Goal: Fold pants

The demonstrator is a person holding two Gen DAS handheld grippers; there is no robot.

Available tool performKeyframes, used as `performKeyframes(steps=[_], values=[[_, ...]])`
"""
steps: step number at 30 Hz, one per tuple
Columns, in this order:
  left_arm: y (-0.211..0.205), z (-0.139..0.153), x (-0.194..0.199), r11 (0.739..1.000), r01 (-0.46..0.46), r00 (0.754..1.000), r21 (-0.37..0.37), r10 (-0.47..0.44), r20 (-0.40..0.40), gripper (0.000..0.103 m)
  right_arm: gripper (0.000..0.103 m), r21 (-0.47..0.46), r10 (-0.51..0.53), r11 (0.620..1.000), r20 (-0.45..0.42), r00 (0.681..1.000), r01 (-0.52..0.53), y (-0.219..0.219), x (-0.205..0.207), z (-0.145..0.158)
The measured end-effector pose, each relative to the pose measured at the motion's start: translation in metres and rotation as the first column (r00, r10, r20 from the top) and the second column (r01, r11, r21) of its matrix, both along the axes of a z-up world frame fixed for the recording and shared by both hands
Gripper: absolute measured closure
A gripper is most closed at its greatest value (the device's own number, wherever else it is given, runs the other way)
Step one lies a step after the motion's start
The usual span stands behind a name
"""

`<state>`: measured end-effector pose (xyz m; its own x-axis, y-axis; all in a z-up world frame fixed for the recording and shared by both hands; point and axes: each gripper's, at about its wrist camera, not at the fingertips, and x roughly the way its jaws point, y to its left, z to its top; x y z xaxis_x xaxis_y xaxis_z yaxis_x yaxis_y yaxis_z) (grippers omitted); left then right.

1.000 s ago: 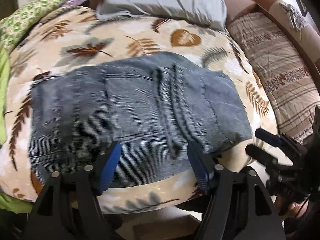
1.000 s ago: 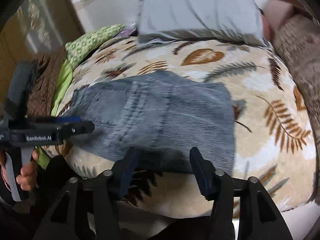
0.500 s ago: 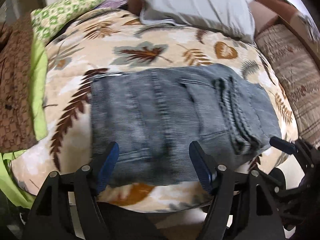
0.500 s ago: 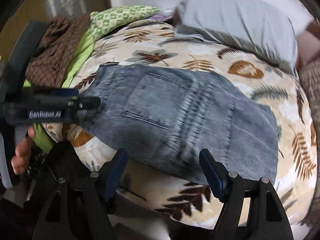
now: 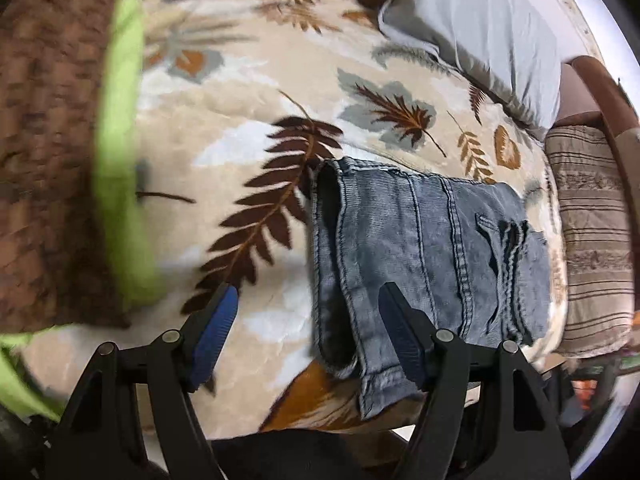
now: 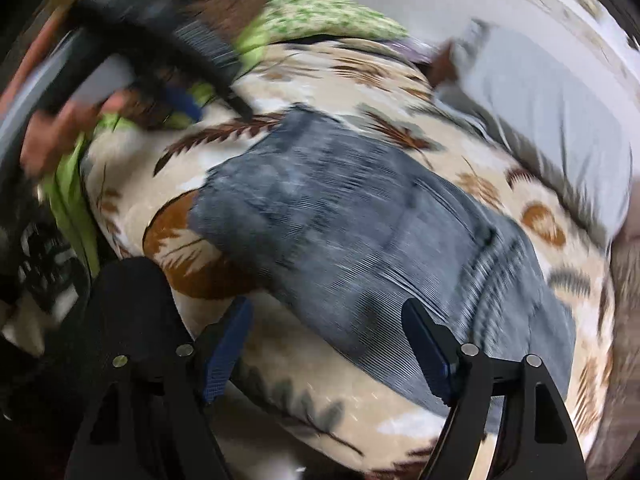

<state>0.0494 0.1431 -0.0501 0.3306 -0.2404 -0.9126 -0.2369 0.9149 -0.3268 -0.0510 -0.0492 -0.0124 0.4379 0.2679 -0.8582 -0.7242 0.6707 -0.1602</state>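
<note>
Leaf-print blanket (image 5: pixel 280 80) covers the bed; folded grey pants (image 5: pixel 432 256) lie on it, long axis crosswise. Your left gripper (image 5: pixel 308 336), fingers apart and empty, straddles their left end. Your right gripper (image 6: pixel 328 344), jaws just opening, hovers at their near edge.

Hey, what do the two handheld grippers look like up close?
Both the left gripper and the right gripper have matte black angular frames with triangular cut-outs, silver round pivot pins and ridged blue finger pads. No cables or sleeves are visible; any lettering is too blurred to read.
</note>
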Motion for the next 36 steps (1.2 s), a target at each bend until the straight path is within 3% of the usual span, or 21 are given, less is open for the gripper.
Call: performKeyframes(steps=[3,7,13,16,21,22,24,25,26,28,36], values=[[0.006,-0.015,0.018,0.993,-0.001,0.999,-0.116,-0.003,-0.034,0.03,0.023,-0.106,0.078,0.992,0.111,0.991,-0.066,0.027,-0.016,-0.015],[0.016,-0.027,0.042,0.974,-0.021,0.998,-0.225,0.007,-0.06,0.03,0.023,-0.262,0.196,0.957,0.26,0.945,-0.127,0.053,-0.035,-0.036],[0.014,-0.027,0.078,0.975,0.076,0.995,-0.211,-0.089,-0.052,0.03,0.022,-0.387,0.288,0.912,0.375,0.881,-0.134,0.077,-0.044,-0.06],[0.006,-0.029,0.089,0.966,0.15,0.985,-0.211,-0.165,-0.052,0.018,0.021,-0.391,0.29,0.913,0.43,0.855,-0.113,0.088,-0.044,-0.06],[-0.018,-0.03,0.096,0.943,0.275,0.958,-0.187,-0.285,-0.028,0.014,0.023,-0.374,0.238,0.925,0.426,0.873,-0.069,0.094,-0.023,-0.059],[-0.021,-0.029,0.095,0.935,0.294,0.953,-0.196,-0.303,-0.016,0.014,0.026,-0.369,0.232,0.927,0.422,0.876,-0.067,0.094,-0.019,-0.058],[-0.023,-0.03,0.095,0.922,0.305,0.949,-0.237,-0.315,-0.002,0.014,0.044,-0.356,0.224,0.932,0.404,0.887,-0.073,0.094,-0.014,-0.057],[-0.023,-0.03,0.094,0.913,0.306,0.949,-0.27,-0.316,0.005,0.021,0.049,-0.351,0.224,0.933,0.392,0.893,-0.08,0.095,-0.013,-0.056],[-0.024,-0.031,0.093,0.905,0.303,0.948,-0.297,-0.317,0.003,0.04,0.061,-0.347,0.229,0.934,0.387,0.893,-0.089,0.094,-0.013,-0.056],[-0.026,-0.034,0.09,0.904,0.296,0.948,-0.31,-0.317,-0.019,0.074,0.073,-0.328,0.24,0.938,0.385,0.891,-0.111,0.093,-0.017,-0.051],[-0.035,-0.006,0.078,0.925,0.266,0.962,-0.272,-0.271,0.02,0.085,0.08,-0.177,0.139,0.981,0.377,0.916,-0.077,0.071,-0.011,-0.013]])
